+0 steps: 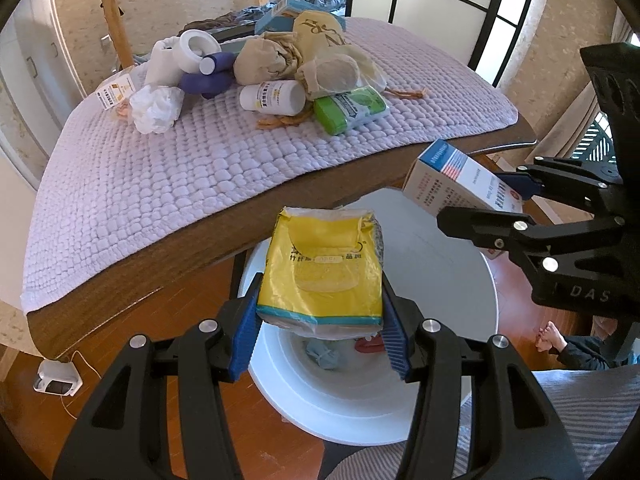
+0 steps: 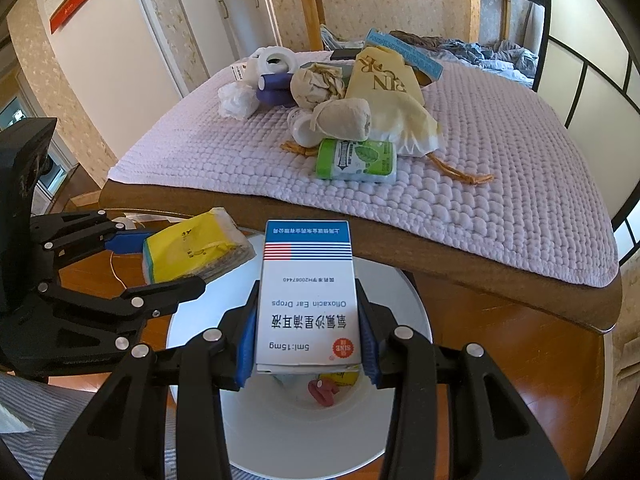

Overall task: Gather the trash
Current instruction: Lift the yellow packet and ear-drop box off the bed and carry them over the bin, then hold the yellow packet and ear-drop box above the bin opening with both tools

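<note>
Home bedroom: rumpled bedding (image 2: pixel 492 54), wardrobe doors (image 2: pixel 236 8), wallpaper, wood floor (image 1: pixel 168 332).

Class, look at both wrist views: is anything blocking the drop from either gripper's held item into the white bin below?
Nothing visible. The yellow tissue pack in the left gripper and the ear drops box in the right gripper both hang over the open white bin, beside the table edge, with only trash at its bottom.

White box (image 2: pixel 308 304) reads "Ofloxacin Ear Drops", "5ml:15mg".
</note>
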